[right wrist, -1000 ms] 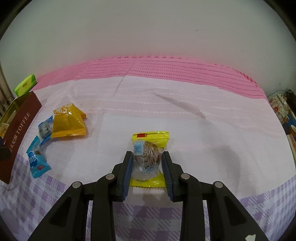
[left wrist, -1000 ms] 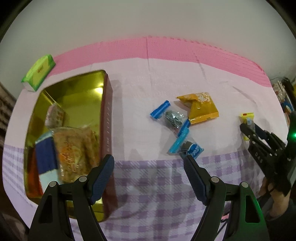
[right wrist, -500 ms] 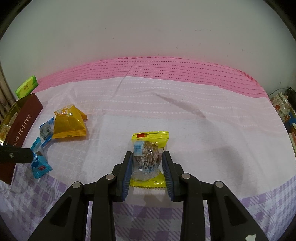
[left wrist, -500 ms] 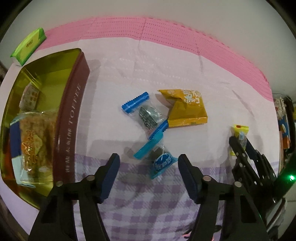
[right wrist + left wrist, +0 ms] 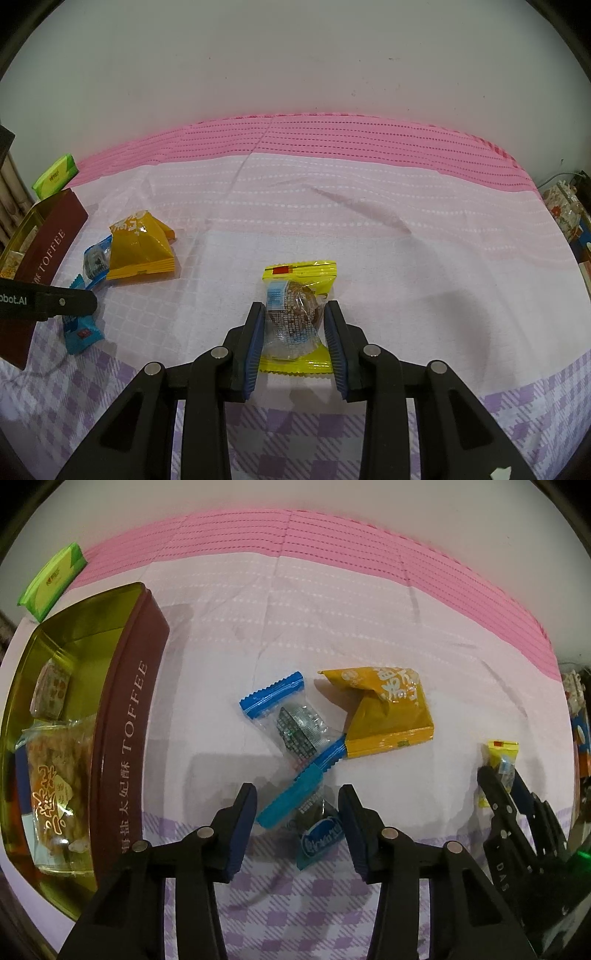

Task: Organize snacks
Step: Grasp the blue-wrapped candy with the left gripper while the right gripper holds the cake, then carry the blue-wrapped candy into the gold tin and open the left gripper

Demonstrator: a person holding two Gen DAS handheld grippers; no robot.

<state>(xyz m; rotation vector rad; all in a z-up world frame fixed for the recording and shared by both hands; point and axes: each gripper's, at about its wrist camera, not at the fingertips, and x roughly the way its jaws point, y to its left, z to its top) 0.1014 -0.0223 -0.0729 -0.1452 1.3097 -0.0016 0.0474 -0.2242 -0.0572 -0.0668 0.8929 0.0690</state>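
Toffee tin [image 5: 127, 738] sits open at 9 o'clock in the left view, already part-filled, so it's likely the drop spot. Orange packet [image 5: 388, 716] and blue sweet [image 5: 295, 723] lie loose at centre. Left gripper [image 5: 297, 812] points steeply down, jaws closing around the teal sweet [image 5: 314, 827], pads not touching yet. Right gripper [image 5: 295, 325] angles down, clamped on the yellow snack [image 5: 295, 314] resting on the tablecloth [image 5: 406, 240].

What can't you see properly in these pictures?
- Left wrist view: the snacks deep in the toffee tin are partly hidden by its wall and cut off by the picture's edge.
- Left wrist view: the teal candy sits between the closing left gripper; whether the pads touch it is unclear.
- Right wrist view: the yellow snack is partly covered by the right gripper clamping it.
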